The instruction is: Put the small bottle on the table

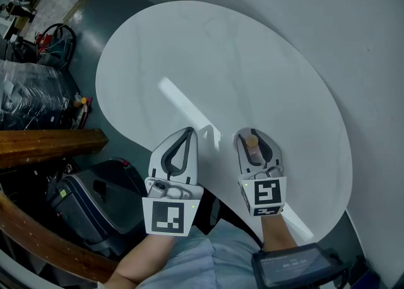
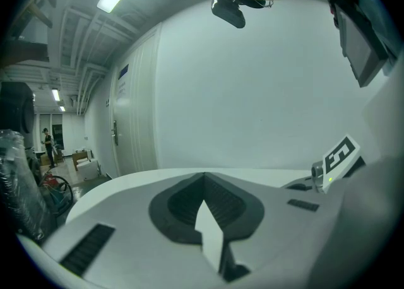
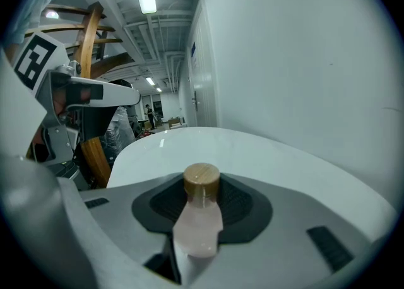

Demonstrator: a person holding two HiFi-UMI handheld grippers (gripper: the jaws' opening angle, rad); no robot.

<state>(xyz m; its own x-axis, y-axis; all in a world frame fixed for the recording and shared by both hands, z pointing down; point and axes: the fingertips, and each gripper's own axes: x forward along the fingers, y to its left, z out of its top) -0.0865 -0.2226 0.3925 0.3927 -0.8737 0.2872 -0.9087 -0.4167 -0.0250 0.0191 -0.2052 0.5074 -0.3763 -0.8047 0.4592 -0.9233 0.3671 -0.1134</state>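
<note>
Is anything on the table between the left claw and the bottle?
No. In the head view, the table between the left claw and the small bottle in the right claw is bare, with only a streak of reflected light.

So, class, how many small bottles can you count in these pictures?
1. The small bottle is gripped between the right gripper's jaws, over the white table. The left gripper is shut and empty; no other bottle shows.
</note>
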